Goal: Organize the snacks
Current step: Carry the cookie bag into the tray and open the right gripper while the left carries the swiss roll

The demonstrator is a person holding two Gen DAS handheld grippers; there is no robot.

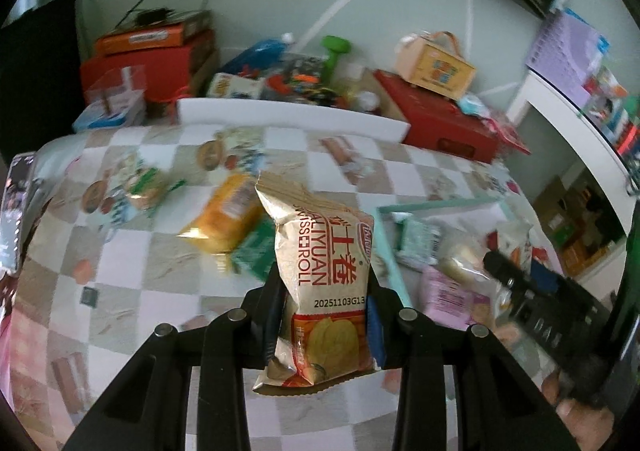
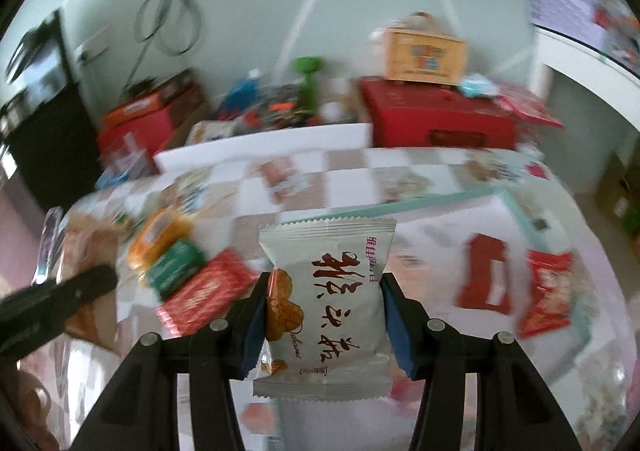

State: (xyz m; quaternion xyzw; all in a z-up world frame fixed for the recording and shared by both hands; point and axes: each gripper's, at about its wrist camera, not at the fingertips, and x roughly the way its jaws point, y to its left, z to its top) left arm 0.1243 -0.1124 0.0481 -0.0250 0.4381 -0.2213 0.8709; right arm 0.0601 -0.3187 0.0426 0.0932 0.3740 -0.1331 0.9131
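My left gripper [image 1: 326, 311] is shut on a beige and red Swiss roll packet [image 1: 324, 275] and holds it upright above the checked tablecloth [image 1: 160, 283]. My right gripper [image 2: 325, 315] is shut on a silver-white pastry packet [image 2: 326, 307] with dark red characters, held above the table. A teal-rimmed tray [image 2: 516, 207] lies on the right with red packets [image 2: 546, 291] in it; in the left wrist view the tray [image 1: 436, 205] holds several packets. An orange packet [image 1: 224, 215] and a green packet [image 1: 256, 251] lie loose on the cloth.
Red boxes [image 1: 440, 123], a small cardboard box [image 1: 436, 67], a green dumbbell [image 1: 334, 51] and clutter stand behind a white board [image 1: 292, 111] at the table's back. A white shelf [image 1: 568, 115] stands at right. The right gripper's body [image 1: 552, 303] shows at lower right.
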